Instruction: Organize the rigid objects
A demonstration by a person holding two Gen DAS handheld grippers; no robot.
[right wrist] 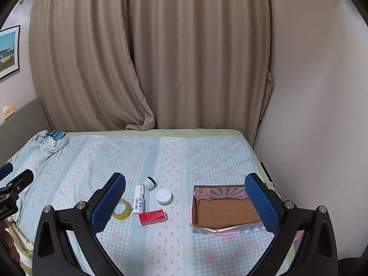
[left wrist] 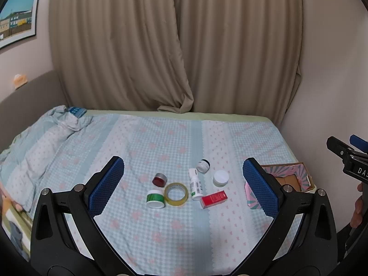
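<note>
Small items lie grouped on the bed: a red box [left wrist: 214, 198] [right wrist: 152, 217], a tape roll [left wrist: 176, 194] [right wrist: 122, 209], a white bottle on its side [left wrist: 195, 184] [right wrist: 138, 199], a white-lidded jar [left wrist: 220, 178] [right wrist: 163, 196], a dark-capped jar [left wrist: 203, 165] [right wrist: 149, 182], a green-banded jar [left wrist: 155, 198] and a dark red jar [left wrist: 159, 179]. An open, empty cardboard box [right wrist: 224, 209] [left wrist: 287, 180] sits to their right. My left gripper [left wrist: 184, 185] and my right gripper [right wrist: 185, 203] are open, empty and held above the bed.
The bed has a blue checked sheet [left wrist: 161, 142], with a crumpled blanket [left wrist: 34, 145] at the left. Beige curtains [left wrist: 174, 46] hang behind the bed and a wall [right wrist: 322, 92] runs along its right side.
</note>
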